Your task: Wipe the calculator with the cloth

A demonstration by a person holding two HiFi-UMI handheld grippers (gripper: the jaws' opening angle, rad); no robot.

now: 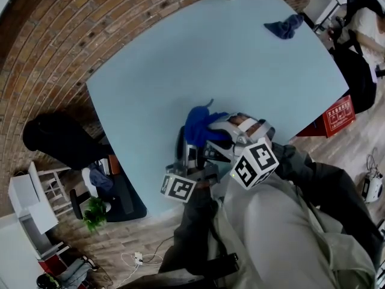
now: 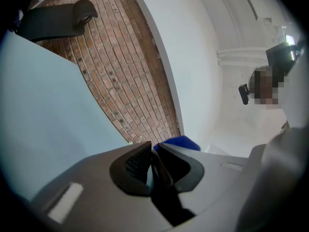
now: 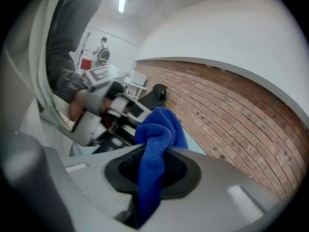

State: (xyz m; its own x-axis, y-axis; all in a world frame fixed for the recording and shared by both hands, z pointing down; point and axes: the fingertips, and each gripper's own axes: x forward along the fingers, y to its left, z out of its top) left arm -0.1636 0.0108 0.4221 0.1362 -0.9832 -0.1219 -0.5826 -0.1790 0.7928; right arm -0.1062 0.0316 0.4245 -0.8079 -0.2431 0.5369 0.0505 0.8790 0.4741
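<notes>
Pinching a bunched fold of the blue cloth (image 3: pixel 155 129), the right gripper (image 3: pixel 153 154) has its jaws closed narrow on the fabric. The left gripper (image 2: pixel 153 151) clamps the thin dark calculator (image 2: pixel 159 174) edge-on between its pads. Both meet at lower centre of the head view, the cloth just beside the calculator's far end, over the pale blue table (image 1: pixel 210 59).
</notes>
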